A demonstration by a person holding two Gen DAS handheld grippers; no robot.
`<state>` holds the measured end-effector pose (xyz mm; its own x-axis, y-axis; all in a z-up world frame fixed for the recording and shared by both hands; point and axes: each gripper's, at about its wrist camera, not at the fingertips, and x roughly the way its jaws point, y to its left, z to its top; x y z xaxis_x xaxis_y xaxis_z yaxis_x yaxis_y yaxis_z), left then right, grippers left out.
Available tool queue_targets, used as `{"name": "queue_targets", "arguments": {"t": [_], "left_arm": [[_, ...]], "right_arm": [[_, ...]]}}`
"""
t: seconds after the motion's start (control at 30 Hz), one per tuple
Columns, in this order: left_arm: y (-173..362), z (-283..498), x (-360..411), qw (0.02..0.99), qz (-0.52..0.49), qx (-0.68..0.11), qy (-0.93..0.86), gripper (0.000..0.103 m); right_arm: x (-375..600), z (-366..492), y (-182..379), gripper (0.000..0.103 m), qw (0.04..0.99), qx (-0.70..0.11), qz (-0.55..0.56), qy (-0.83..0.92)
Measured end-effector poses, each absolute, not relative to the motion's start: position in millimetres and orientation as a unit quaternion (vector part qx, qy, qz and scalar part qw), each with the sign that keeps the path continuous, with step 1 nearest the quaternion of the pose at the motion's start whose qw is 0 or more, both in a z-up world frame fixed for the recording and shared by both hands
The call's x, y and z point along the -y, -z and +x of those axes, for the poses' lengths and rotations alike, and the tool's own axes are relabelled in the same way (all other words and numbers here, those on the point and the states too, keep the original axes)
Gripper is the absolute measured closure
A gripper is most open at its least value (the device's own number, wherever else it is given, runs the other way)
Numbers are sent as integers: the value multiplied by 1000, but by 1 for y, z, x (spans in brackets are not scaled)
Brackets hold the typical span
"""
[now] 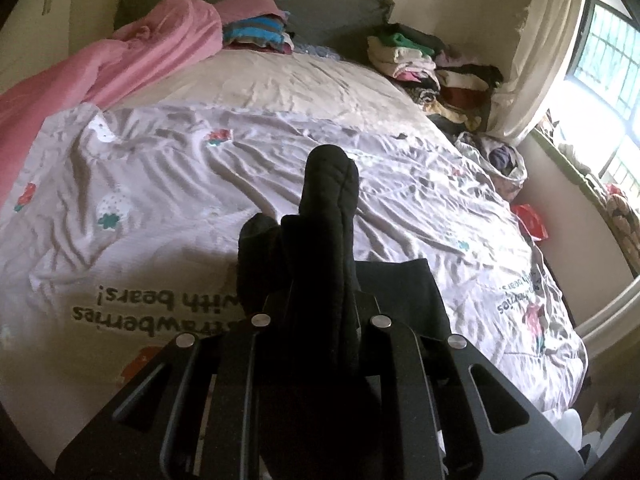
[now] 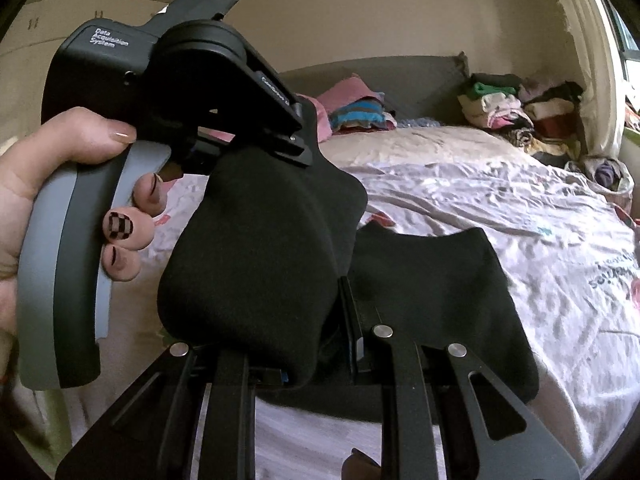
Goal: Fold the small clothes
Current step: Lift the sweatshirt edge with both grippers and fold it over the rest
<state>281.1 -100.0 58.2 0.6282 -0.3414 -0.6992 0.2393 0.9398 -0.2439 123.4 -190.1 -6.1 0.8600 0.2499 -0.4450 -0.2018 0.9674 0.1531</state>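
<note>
A small black garment [image 1: 330,200] stands bunched between the jaws of my left gripper [image 1: 320,296], which is shut on it; the cloth hides the fingertips. A flat black flap [image 1: 404,292] shows lower right. In the right wrist view, a hand [image 2: 48,184] holds the left gripper [image 2: 296,148] at upper left, with the black garment [image 2: 248,260] hanging from it as a rounded lump. My right gripper [image 2: 336,332] is shut on the same black fabric, whose flat part [image 2: 436,300] spreads to the right. All of it hangs above the bed.
A white printed duvet [image 1: 160,208] covers the bed. A pink blanket [image 1: 120,64] lies at far left. Folded clothes [image 1: 256,32] are stacked by the headboard, and a messy pile [image 1: 432,68] sits at the far right corner. A window [image 1: 600,60] and curtain are on the right.
</note>
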Motion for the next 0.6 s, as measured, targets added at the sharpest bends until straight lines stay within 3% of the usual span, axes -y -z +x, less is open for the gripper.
{"name": "queue_targets", "arguments": {"t": [0.6], "left_arm": [[-21, 288, 159, 882, -44, -436, 176, 88]], "right_arm": [[239, 128, 37, 84, 948, -282, 102, -111]]}}
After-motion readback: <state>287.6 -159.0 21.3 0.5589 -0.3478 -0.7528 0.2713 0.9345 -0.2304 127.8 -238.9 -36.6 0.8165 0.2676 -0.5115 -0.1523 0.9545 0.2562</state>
